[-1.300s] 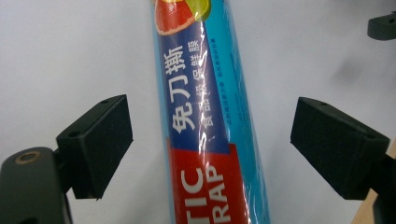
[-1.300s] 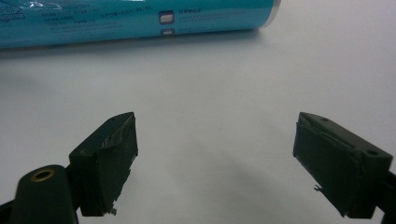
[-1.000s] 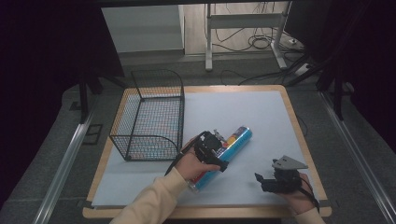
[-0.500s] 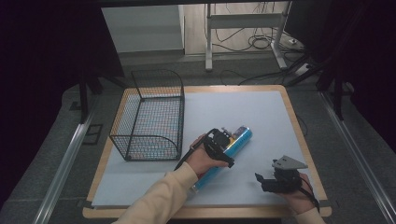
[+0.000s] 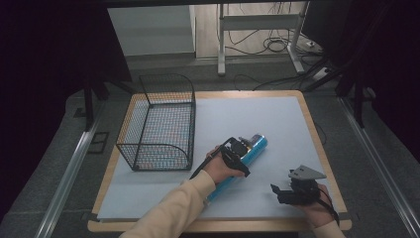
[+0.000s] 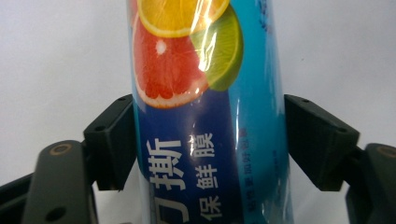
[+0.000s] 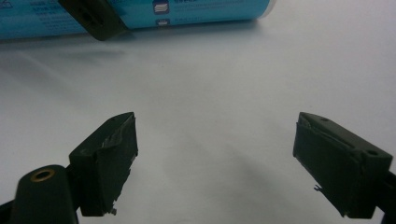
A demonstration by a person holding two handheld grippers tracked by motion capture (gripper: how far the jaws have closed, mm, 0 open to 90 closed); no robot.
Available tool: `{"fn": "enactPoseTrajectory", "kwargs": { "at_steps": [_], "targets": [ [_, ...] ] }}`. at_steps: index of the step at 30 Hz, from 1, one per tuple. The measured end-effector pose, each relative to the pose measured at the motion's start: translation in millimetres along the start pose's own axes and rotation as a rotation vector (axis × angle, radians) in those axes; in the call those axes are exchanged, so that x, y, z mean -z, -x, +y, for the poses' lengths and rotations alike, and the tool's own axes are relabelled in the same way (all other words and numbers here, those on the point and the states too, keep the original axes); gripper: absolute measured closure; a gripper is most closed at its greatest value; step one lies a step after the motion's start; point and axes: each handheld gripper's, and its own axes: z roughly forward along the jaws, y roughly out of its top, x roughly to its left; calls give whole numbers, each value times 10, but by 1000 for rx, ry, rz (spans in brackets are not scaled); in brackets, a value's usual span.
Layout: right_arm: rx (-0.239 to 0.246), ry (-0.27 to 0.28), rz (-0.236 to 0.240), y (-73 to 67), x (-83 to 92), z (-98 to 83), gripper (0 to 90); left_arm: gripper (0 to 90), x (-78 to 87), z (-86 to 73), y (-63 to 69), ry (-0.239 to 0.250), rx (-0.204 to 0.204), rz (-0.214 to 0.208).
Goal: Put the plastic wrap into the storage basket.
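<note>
Centrally in the high view, the left gripper [image 5: 241,148] covers the blue tube [image 5: 246,154]; its own view resolves jaws just closing, both pads against the tube [image 6: 210,116]. Lower right, the right gripper [image 5: 282,192] stands with jaws wide apart [image 7: 215,158], holding nothing.

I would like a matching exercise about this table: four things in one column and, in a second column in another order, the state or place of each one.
Things:
1. blue tube
2. wire basket
3. left gripper
4. right gripper

States or places:
A. stands empty at the left side of the table
B. jaws wide apart above the bare sheet, nothing between them
C. lies on the sheet, printed with citrus slices
D. jaws have just been closing, now against both sides of the tube

Pairs: 1-C, 2-A, 3-D, 4-B
</note>
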Motion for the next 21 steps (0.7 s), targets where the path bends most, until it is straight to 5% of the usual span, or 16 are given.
{"fn": "enactPoseTrajectory", "kwargs": {
  "at_steps": [5,15,21],
  "targets": [
    [2,7,-4,-4,10,6,144,281,-19,-8,-9,-23,-8,9],
    [2,7,-7,-3,13,6,144,309,-2,16,-89,-49,17,-42],
    [3,20,-14,13,23,8,145,313,73,40,-63,-58,-31,-48]
  ]
}}
